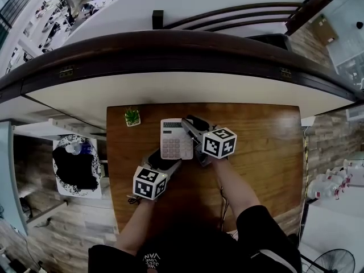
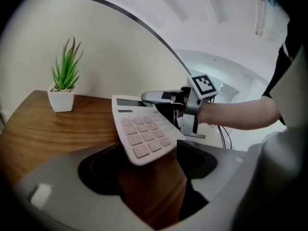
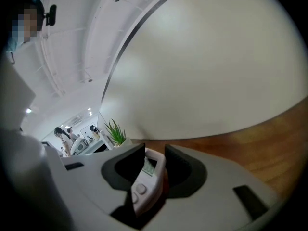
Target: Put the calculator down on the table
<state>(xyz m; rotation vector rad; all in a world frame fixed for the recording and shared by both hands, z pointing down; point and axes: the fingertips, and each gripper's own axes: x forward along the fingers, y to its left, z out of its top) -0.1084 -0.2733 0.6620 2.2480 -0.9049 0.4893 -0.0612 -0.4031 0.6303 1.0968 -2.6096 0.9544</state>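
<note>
Head view: the calculator (image 1: 176,139) is over the middle of the wooden desk (image 1: 261,152), with a small plant (image 1: 132,116) just beside it. The right gripper (image 1: 190,128) is at its far right edge and the left gripper (image 1: 169,165) at its near edge.

Left gripper view: this gripper (image 2: 149,177) is spread wide and presses on nothing. The calculator (image 2: 144,131) hangs tilted ahead of it, keys up, its near corner seemingly off the wood. The right gripper (image 2: 166,100) pinches its far end.

Right gripper view: the gripper (image 3: 147,172) is closed on the calculator's (image 3: 144,179) thin edge.

It should handle as a light, stiff plastic slab with a smooth, rather slippery case. The best hold is across a bare edge, off the keys and display.
</note>
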